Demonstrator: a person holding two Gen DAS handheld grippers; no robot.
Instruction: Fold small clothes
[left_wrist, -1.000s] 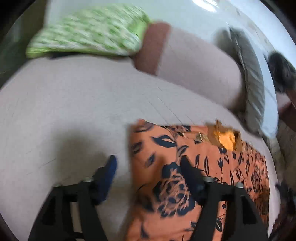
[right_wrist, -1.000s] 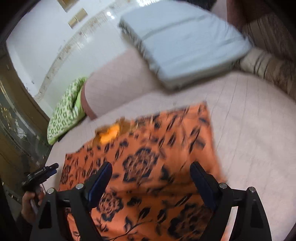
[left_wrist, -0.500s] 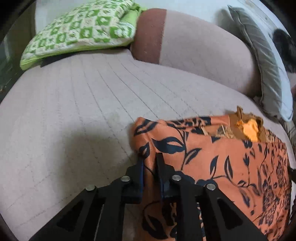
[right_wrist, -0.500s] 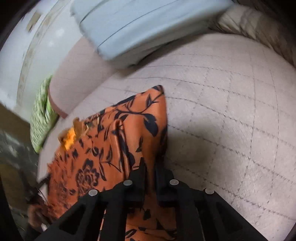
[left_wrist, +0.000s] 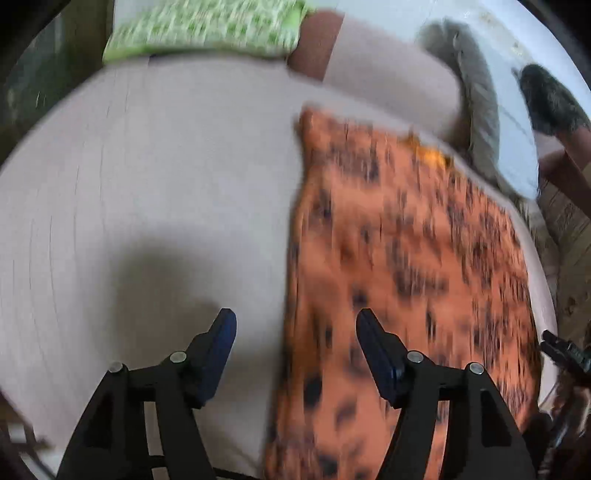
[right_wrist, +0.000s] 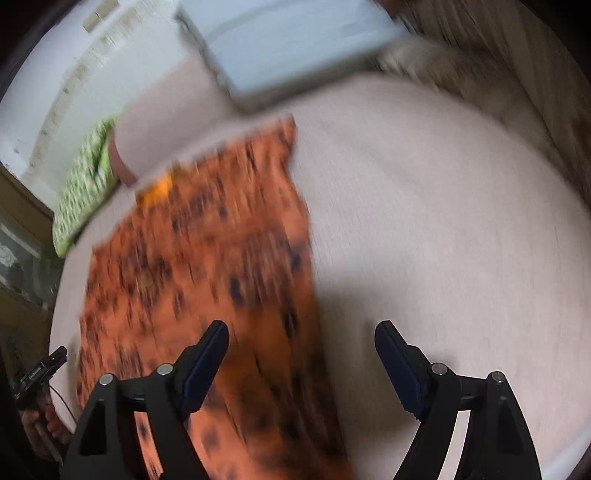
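Now the orange cloth with a dark floral print (left_wrist: 406, 258) lies flat on the pale quilted bed (left_wrist: 147, 184), a thin, limp rectangle whose long axis runs away from both cameras. Its left edge passes between the left gripper (left_wrist: 295, 354) fingers, its right edge between the right gripper (right_wrist: 301, 363) fingers, so each hand is equally near its own side. Both pairs of fingers have just been opening and stand released, clear of the fabric. Beyond lie a green-and-white patterned cushion (left_wrist: 207, 29) and a soft grey pillow (right_wrist: 288, 44). Motion blur hides finer weave.
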